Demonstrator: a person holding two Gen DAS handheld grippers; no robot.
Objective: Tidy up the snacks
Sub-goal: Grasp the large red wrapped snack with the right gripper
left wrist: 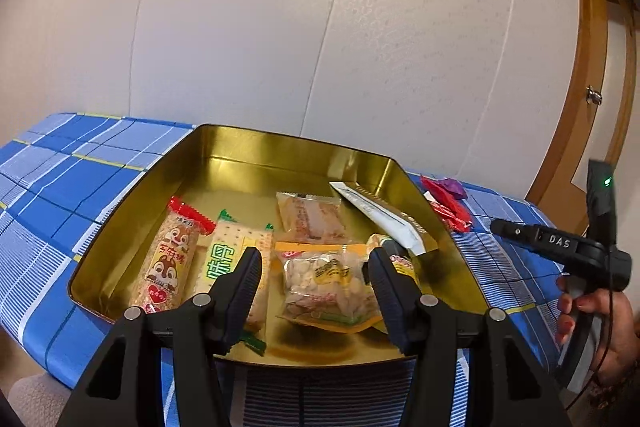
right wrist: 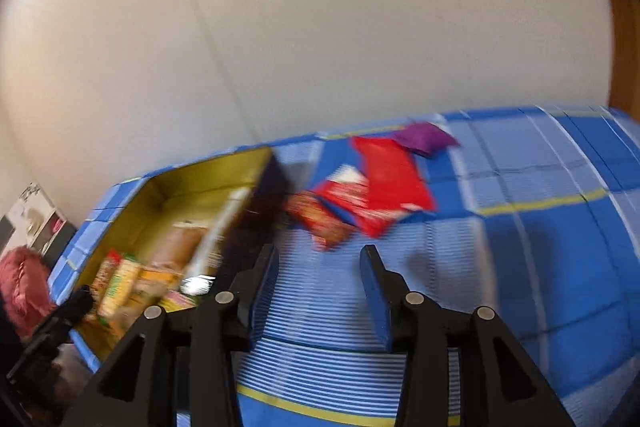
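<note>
A gold tin box sits on the blue plaid cloth and holds several snack packets: a squirrel-print bar, a green-lettered cracker pack, a clear bag of round snacks and a long white pouch. My left gripper is open and empty, just above the tin's near side. My right gripper is open and empty above the cloth, right of the tin. Red packets and a purple one lie on the cloth beyond it. The right wrist view is blurred.
A white wall runs behind the table. A wooden door frame stands at the right. The red packets lie just right of the tin. The right gripper's handle and the hand holding it show at the right edge.
</note>
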